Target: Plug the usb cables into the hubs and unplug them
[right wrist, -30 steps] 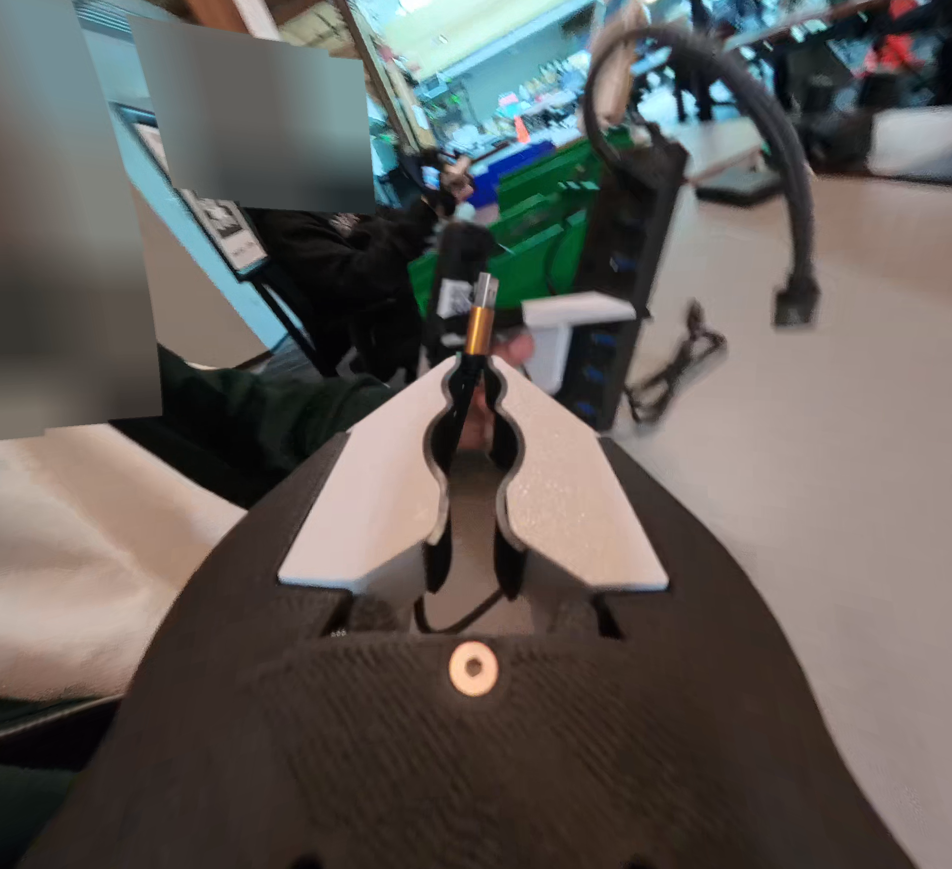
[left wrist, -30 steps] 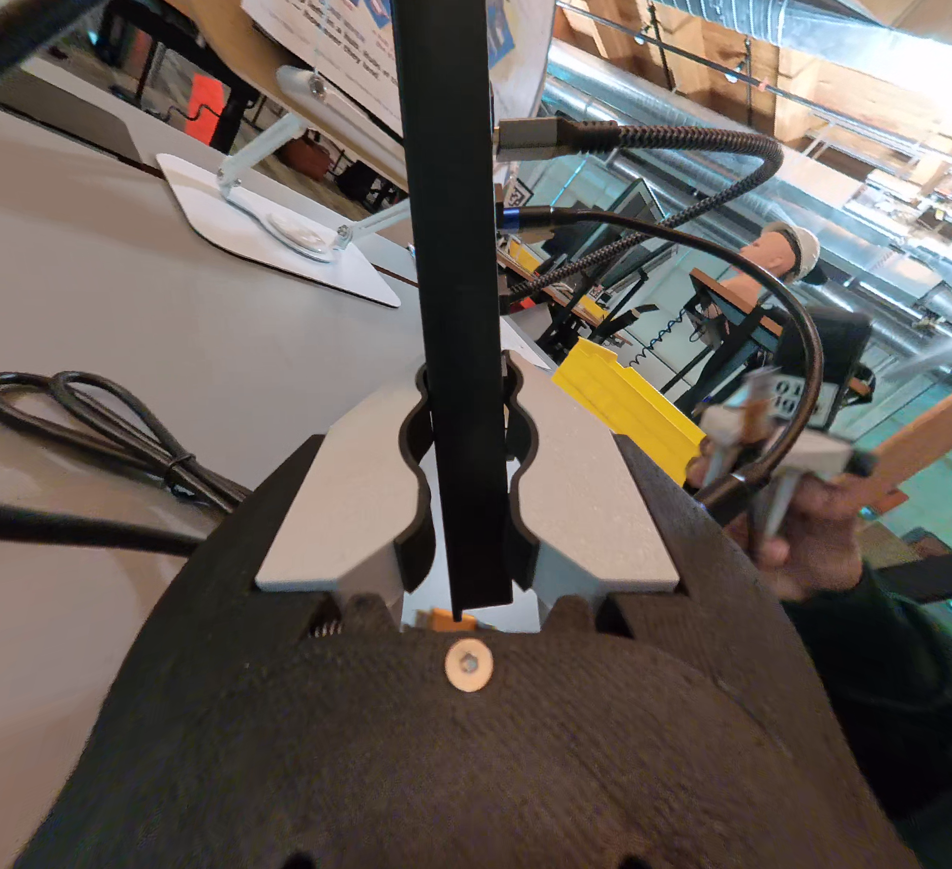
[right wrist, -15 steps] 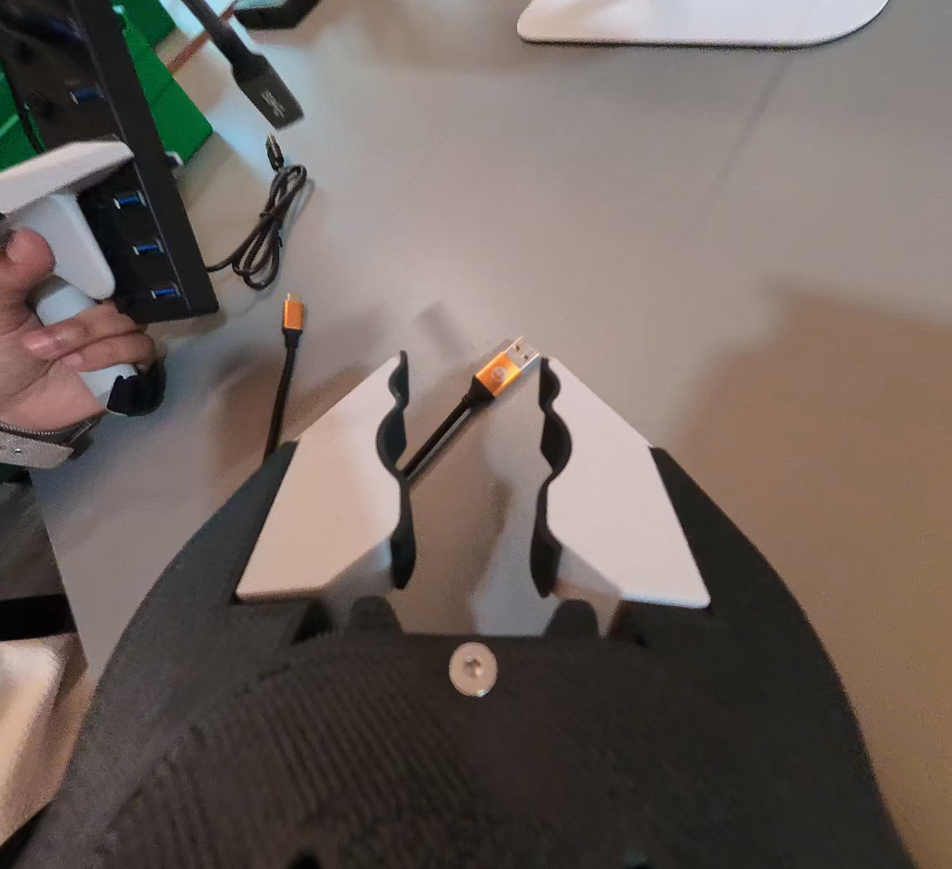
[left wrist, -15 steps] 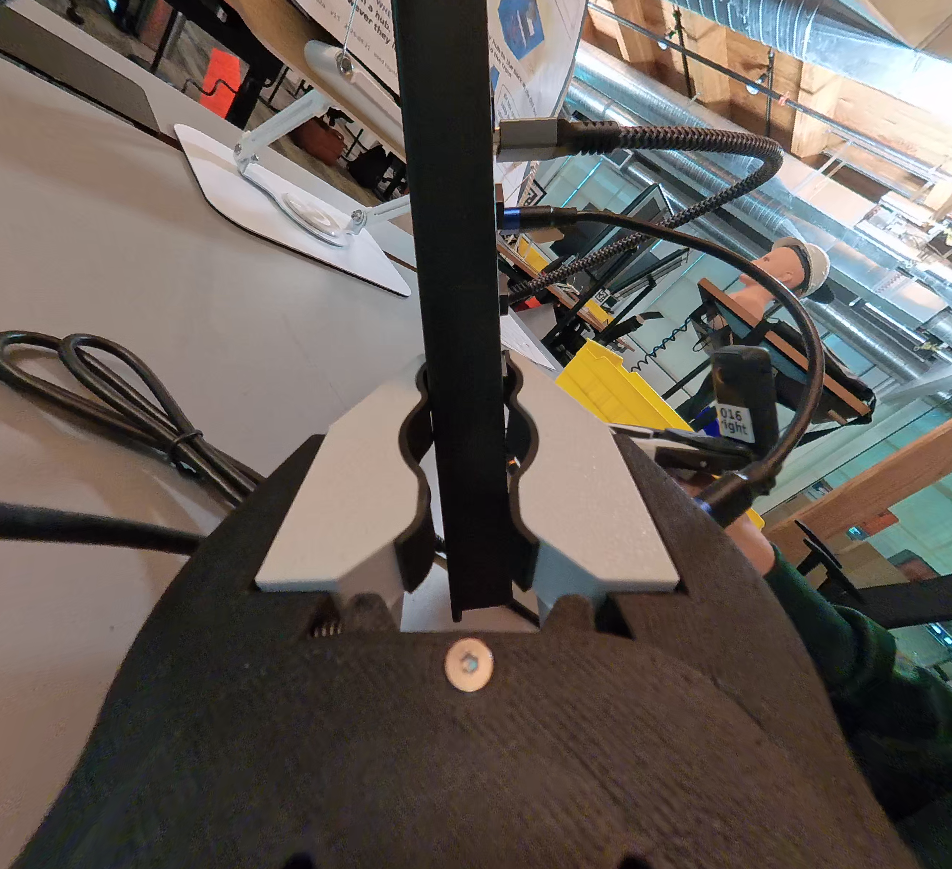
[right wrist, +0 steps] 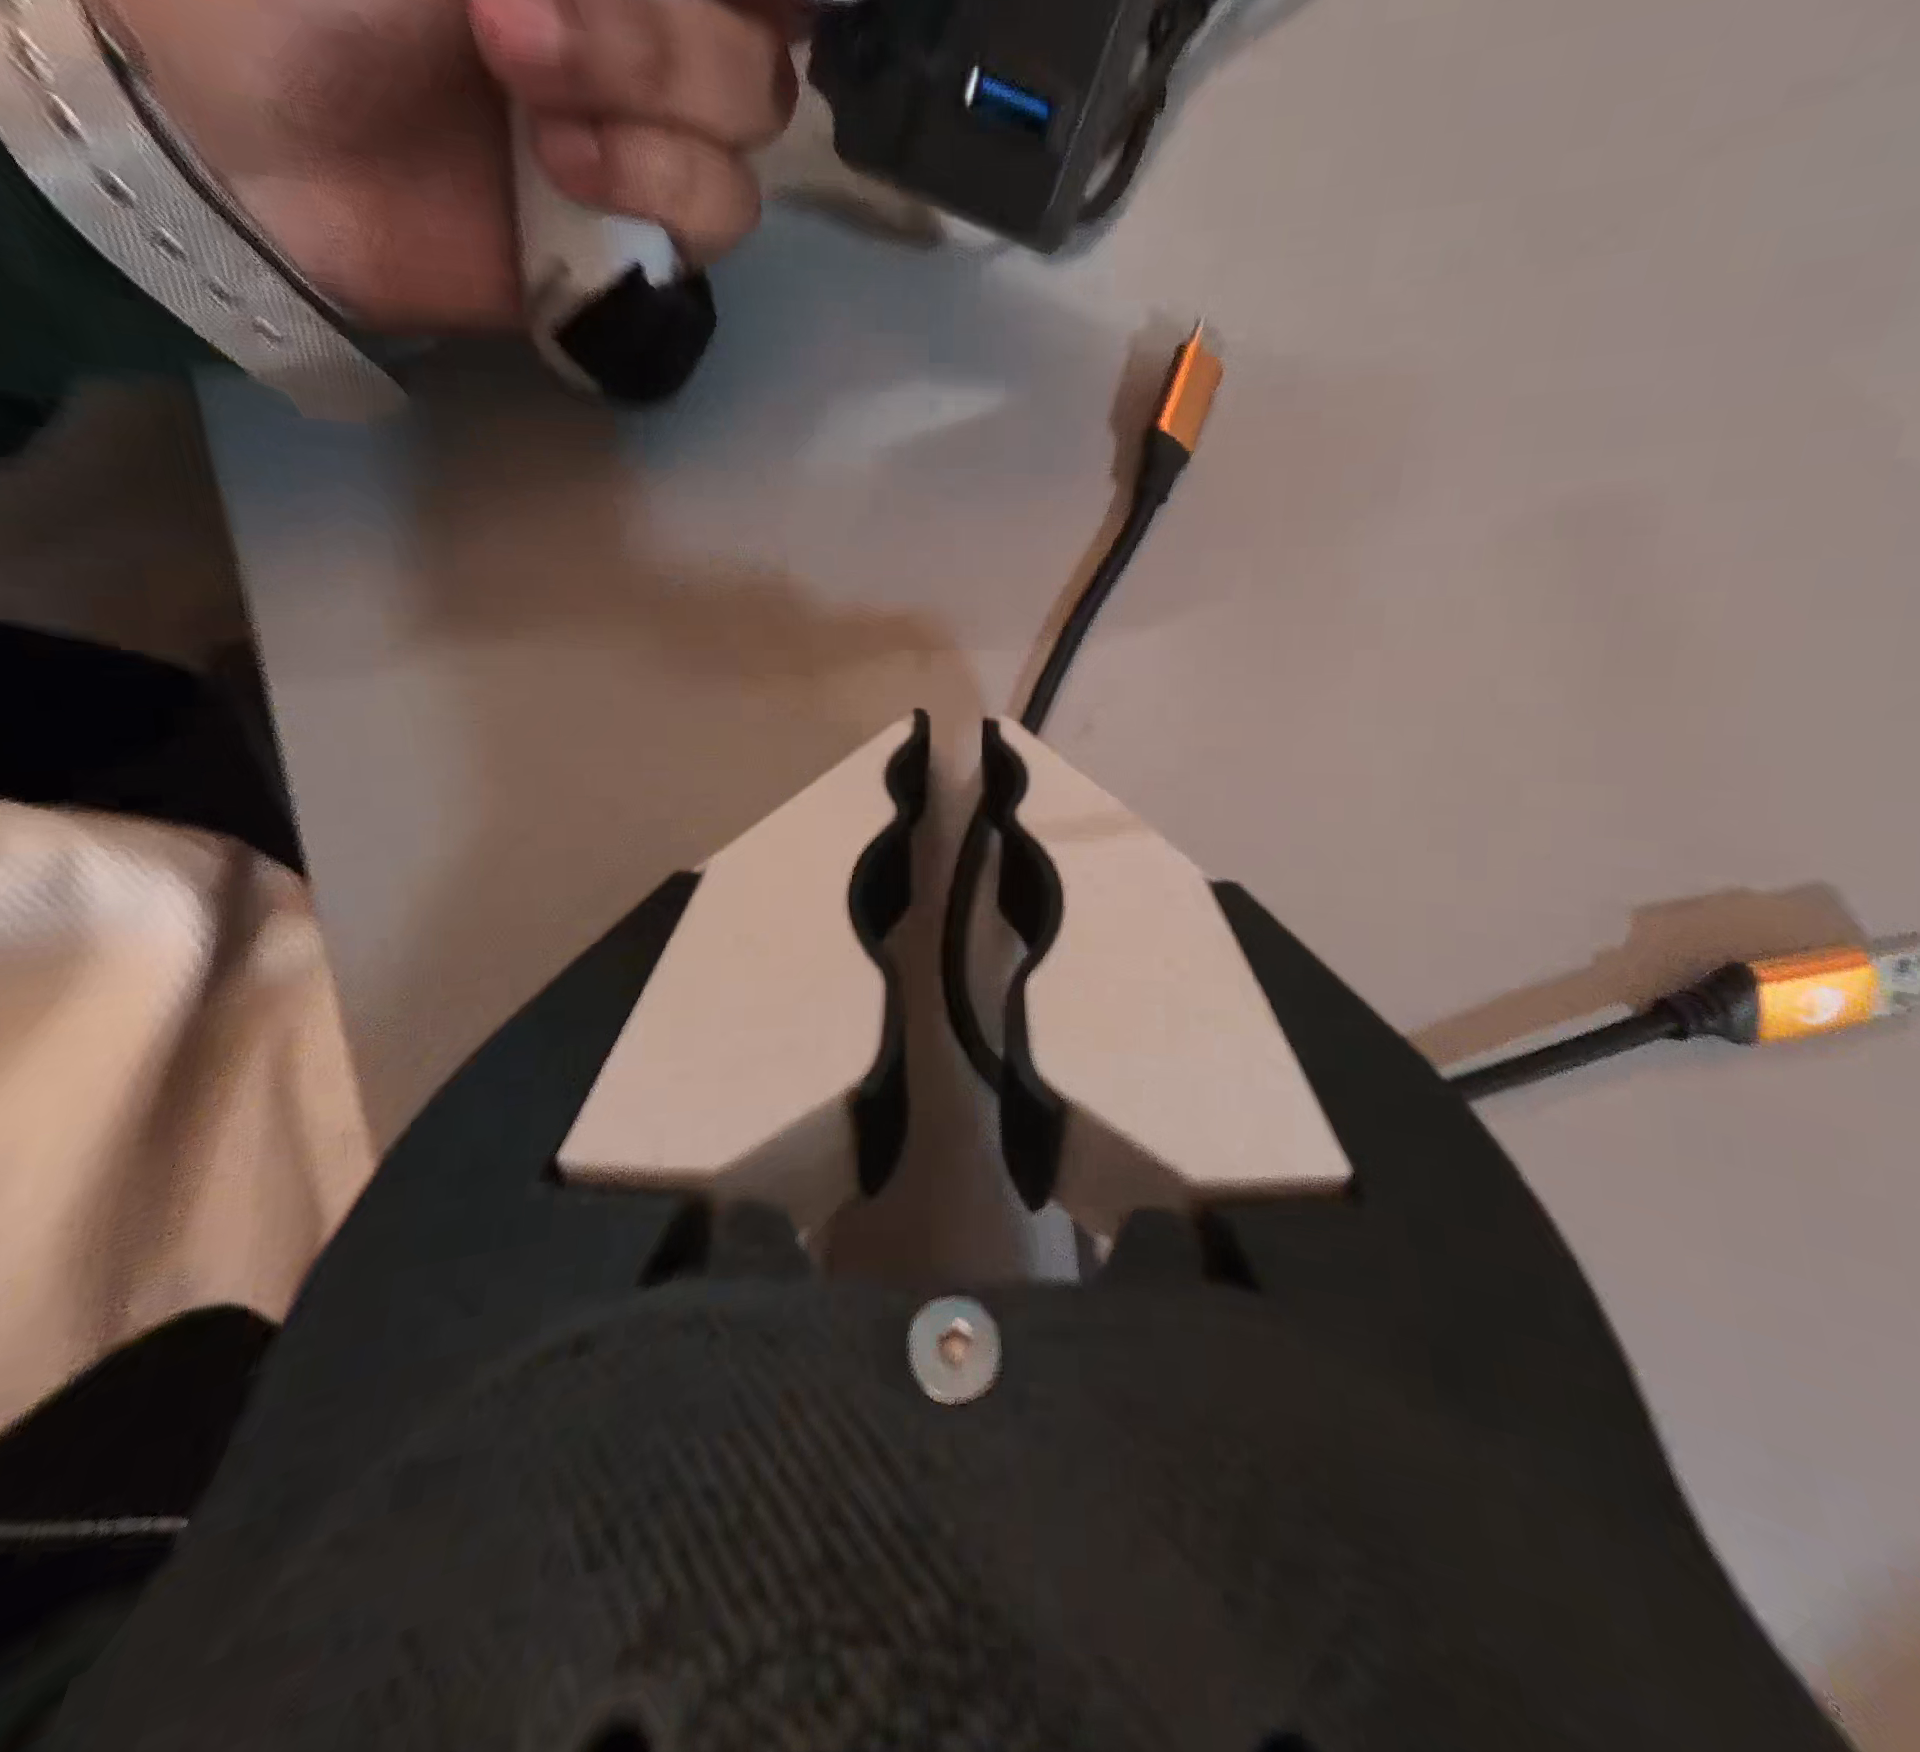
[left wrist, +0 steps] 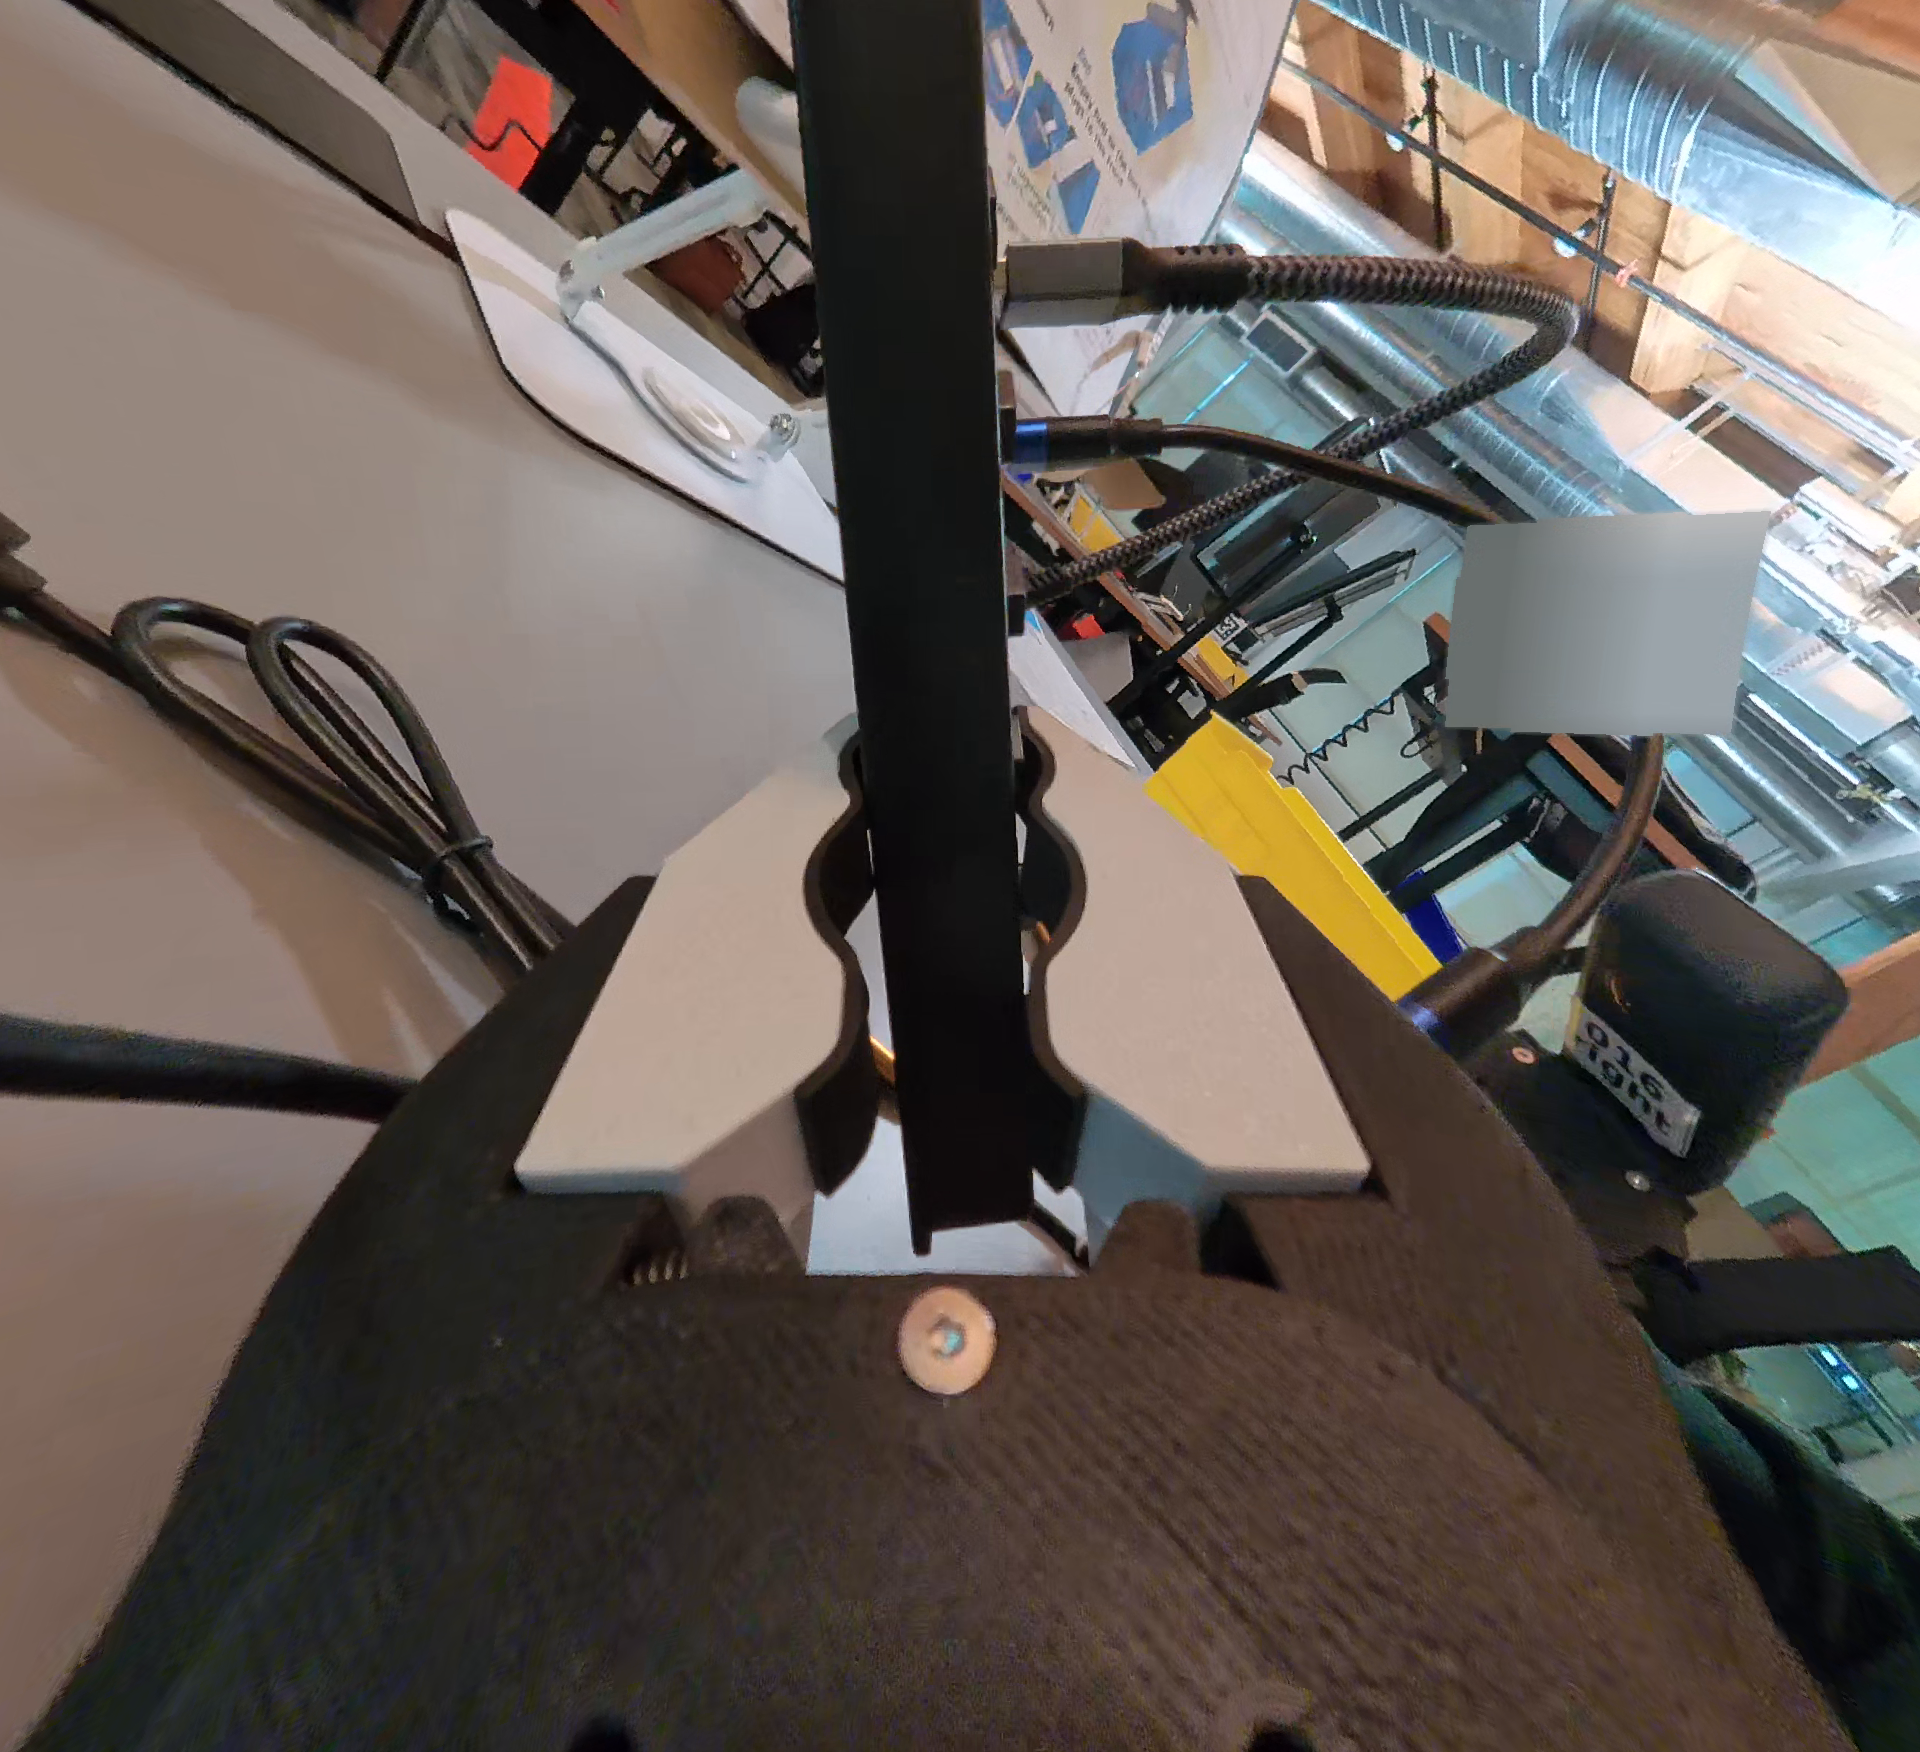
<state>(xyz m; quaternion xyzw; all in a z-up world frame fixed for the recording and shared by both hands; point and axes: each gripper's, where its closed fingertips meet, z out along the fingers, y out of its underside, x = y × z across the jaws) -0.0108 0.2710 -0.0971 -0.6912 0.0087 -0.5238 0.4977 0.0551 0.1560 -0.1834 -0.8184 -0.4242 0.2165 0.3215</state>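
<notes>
My left gripper point(left wrist: 935, 746) is shut on a black USB hub point(left wrist: 894, 352) and holds it upright. A grey braided plug point(left wrist: 1070, 289) and a blue-ringed black plug point(left wrist: 1049, 435) sit in its right side. In the right wrist view the hub point(right wrist: 1039, 40) shows two free blue ports, beside the hand on the left gripper's handle point(right wrist: 623, 92). My right gripper point(right wrist: 951, 731) hovers over the table with its jaws nearly closed and holds nothing. An orange-ended cable lies under it, with its small plug point(right wrist: 1184, 393) ahead and its USB-A plug point(right wrist: 1818, 996) to the right.
A tied coil of black cable point(left wrist: 312, 767) lies on the grey table point(left wrist: 312, 455) to the left. A white flat stand base point(left wrist: 582, 352) sits farther back. A yellow bin point(left wrist: 1278, 840) is beyond the table edge. The right gripper's body point(left wrist: 1704, 1027) shows at lower right.
My right gripper opened and let go of the orange USB-A plug, which now lies on the table to the right. Its jaws then narrowed again. My left gripper still holds the hub.
</notes>
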